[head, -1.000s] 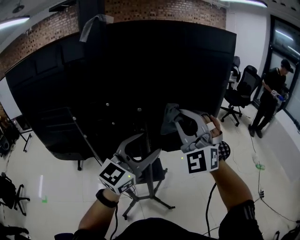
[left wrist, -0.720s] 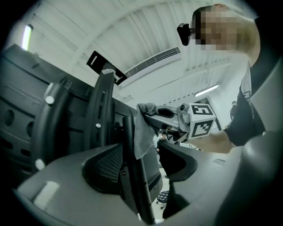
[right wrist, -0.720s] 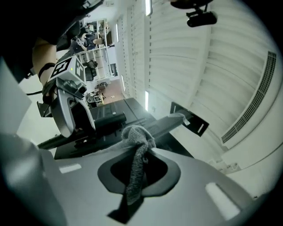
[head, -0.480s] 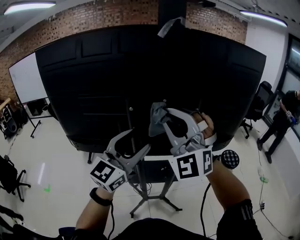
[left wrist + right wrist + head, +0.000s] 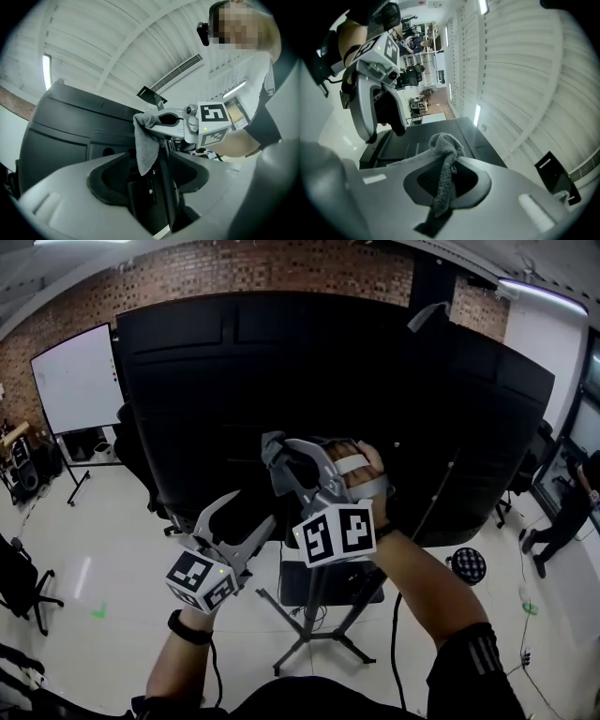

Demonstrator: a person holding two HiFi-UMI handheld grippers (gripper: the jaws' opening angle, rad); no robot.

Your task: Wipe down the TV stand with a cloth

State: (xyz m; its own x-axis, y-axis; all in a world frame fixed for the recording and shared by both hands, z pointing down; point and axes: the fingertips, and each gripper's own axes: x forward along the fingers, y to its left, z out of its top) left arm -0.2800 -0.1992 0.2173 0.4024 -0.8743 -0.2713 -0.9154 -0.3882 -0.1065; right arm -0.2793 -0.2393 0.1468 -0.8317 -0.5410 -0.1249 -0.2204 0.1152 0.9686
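two tongs are raised in front of you, against the black back of a big tv (image 5: 281, 362) on its tv stand (image 5: 319, 638). far left, a whiteboard (image 5: 73, 381) stands on the floor beside the screen.

your left tongs (image 5: 246, 514) point up and to the right, toward the screen's lower edge. the jaws are spread wide and grip nothing. in the left gripper view a dark upright bar shows in the gap beyond them. whether the pads touch it is not clear.

the stand's splayed legs sit on the pale floor between your forearms. its post runs up behind the right marker cube and is lost against the dark panel.

your right tongs (image 5: 281, 465) sit higher, just right of the left pair, pointing up and left at the tv's back. they are closed on the grey cloth (image 5: 272, 444).

- from the head view only a small bunched wad shows at the tips.
- the left gripper view shows the cloth's long axis vertical, hanging down from the tips.
- the right gripper view shows it running along the slot, wad at the tips, tail trailing toward the camera.

whether the wad touches the panel cannot be told.

far right, a person (image 5: 574, 512) is cut off by the frame edge.
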